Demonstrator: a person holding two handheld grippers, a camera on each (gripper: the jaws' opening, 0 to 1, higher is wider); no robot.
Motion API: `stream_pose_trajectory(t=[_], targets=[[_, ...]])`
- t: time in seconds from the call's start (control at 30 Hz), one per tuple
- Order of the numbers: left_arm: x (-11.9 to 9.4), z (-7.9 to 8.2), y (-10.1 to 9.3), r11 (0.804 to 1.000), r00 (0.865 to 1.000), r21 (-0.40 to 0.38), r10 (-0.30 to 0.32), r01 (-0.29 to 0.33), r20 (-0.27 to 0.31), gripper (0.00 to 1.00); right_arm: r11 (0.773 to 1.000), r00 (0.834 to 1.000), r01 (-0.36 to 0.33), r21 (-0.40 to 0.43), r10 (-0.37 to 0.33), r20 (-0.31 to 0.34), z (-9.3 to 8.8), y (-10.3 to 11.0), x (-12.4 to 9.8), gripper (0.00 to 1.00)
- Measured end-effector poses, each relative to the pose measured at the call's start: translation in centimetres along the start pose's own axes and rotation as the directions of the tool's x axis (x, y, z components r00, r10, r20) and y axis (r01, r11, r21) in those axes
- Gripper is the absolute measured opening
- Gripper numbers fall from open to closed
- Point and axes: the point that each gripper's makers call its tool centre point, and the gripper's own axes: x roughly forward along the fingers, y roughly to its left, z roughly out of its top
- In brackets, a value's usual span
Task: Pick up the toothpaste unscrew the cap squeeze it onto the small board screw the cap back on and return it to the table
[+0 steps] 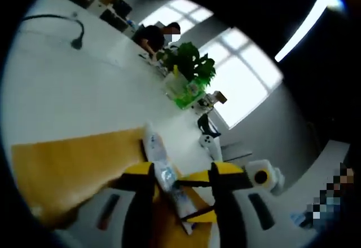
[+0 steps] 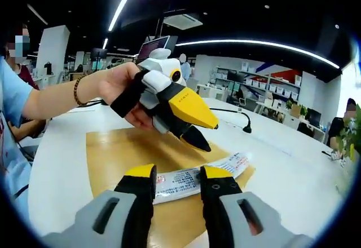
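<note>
Right gripper (image 2: pixel 177 180): its black-and-yellow jaws stand parted either side of the toothpaste (image 2: pixel 197 178), near the tube's flat tail end; whether the pads already touch it cannot be told, so the hold reads as approached rather than closed.
Left gripper (image 1: pixel 183 183): in its own view the jaws also stand apart, with the toothpaste running up between them; from the right gripper view it hovers above the tube with its tip closed to a point (the two views disagree), so its opening cannot be told.
Toothpaste: lies flat on the small board (image 2: pixel 121 155), slanting across it, probably laid there so the jaws can close from the sides; a soft white tube with printed text and a glossy skin that would dent under pressure. Cap end not clear.
Small board: a thin, matt, tan sheet resting on the counter (image 2: pixel 293 169), likely the target for the paste.
Counter: smooth, white, curved at its edge.
Hand (image 2: pixel 115 87): wraps the left gripper's handle, a beaded bracelet at the wrist.
Black cable (image 2: pixel 234 115): trails across the counter beyond the board.
Potted plant (image 1: pixel 189 67): leafy green, far along the counter.
</note>
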Motion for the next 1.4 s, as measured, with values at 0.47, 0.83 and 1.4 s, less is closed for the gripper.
stream_pose_trajectory(t=[0.47, 0.83, 1.4], targets=[[0.1, 0.4, 0.7, 0.999, 0.999, 0.001, 0.035, -0.035, -0.007, 0.56, 0.995, 0.996, 0.083, 0.053, -0.082, -0.018, -0.4, -1.4, -0.3, 0.60], [0.4, 1.2, 0.3, 0.998, 1.000, 0.051, 0.029, -0.030, 0.011, 0.81, 0.990, 0.997, 0.061, 0.128, -0.055, -0.050, -0.9, -0.8, -0.3, 0.61], [1.5, 0.8, -1.2, 0.997, 1.000, 0.078, 0.012, -0.011, -0.009, 1.00, 0.980, 0.996, 0.050, 0.194, -0.035, -0.078, -1.5, -1.2, 0.0, 0.72]])
